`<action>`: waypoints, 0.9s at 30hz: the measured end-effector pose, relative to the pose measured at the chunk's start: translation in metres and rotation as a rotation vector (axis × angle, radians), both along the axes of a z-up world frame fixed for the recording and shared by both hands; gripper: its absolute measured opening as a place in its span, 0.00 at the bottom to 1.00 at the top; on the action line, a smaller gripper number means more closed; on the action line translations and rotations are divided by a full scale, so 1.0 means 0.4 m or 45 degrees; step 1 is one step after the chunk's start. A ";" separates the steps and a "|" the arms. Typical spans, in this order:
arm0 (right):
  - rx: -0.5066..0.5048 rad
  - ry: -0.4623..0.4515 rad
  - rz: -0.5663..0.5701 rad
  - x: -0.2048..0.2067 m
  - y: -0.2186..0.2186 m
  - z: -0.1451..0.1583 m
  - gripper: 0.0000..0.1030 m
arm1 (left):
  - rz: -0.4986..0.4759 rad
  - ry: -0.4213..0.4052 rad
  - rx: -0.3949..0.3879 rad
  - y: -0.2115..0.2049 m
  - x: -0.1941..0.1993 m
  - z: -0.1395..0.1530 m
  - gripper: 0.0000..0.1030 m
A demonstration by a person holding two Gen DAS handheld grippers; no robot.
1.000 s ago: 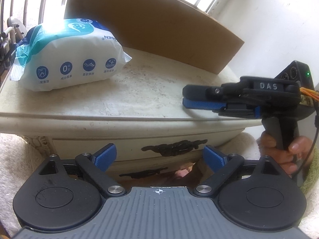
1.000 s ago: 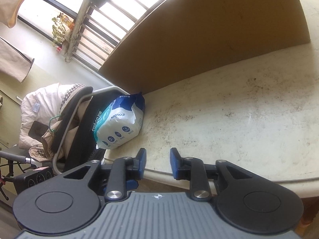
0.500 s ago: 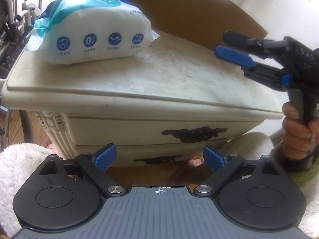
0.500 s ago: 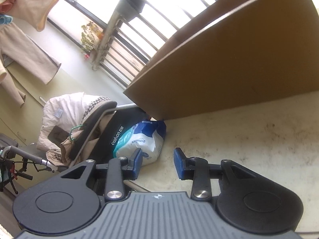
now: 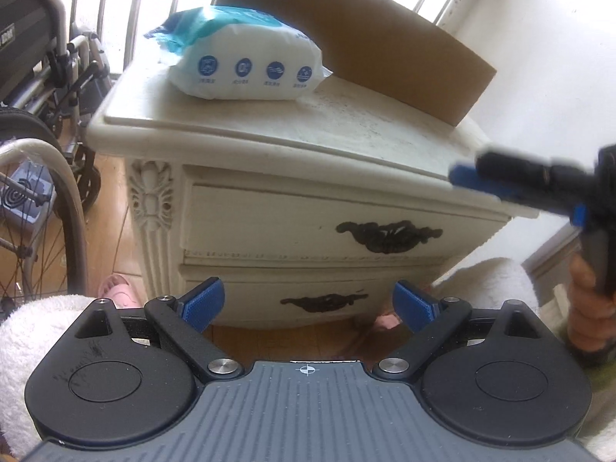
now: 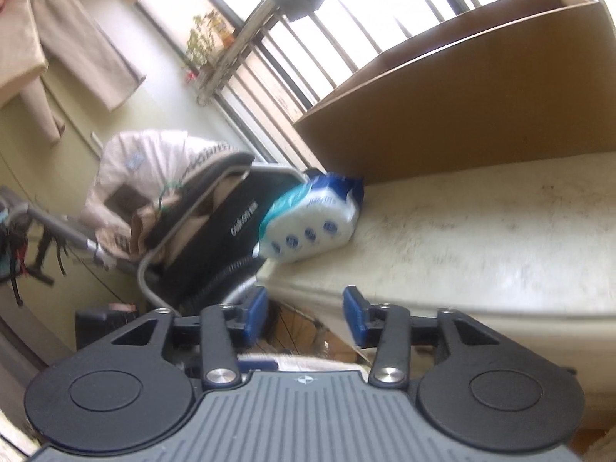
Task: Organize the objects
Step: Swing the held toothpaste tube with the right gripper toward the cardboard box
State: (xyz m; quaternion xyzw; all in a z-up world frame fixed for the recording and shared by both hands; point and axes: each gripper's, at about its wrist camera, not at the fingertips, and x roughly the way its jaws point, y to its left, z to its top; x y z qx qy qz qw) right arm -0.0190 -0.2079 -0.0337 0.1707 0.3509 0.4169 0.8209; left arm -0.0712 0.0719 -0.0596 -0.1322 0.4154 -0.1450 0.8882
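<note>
The left gripper has its jaws wide apart, and nothing is between the two blue pads. It holds nothing and touches nothing; behind the gap are only the lower drawer and the floor in front of the cream nightstand.

The right gripper has its jaws partly apart and they are opening at this moment. Between them is no object — only the front edge of the nightstand top and the space under it show through the gap. In the left wrist view this same gripper comes in from the right, blurred, near the right front corner of the top, with a hand around its grip; whether it touches the top, I cannot tell.

The pack of wet wipes lies flat on the nightstand top, at its back left corner. Just behind it stands a brown cardboard box; it looks to touch the box, but this is not sure. The pack is well apart from both grippers. To the left of the nightstand stands a wheelchair.
</note>
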 end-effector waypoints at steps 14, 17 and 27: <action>-0.543 0.933 -0.148 0.024 0.108 -0.652 0.53 | 0.227 -0.221 0.079 0.126 -0.018 0.011 0.96; -0.563 1.225 -0.271 0.043 0.108 -0.864 0.53 | 0.270 -0.240 0.068 0.129 -0.020 0.010 0.97; -0.474 1.584 -0.758 0.057 0.082 -1.268 0.53 | 0.337 -0.191 0.111 0.141 0.011 -0.017 0.97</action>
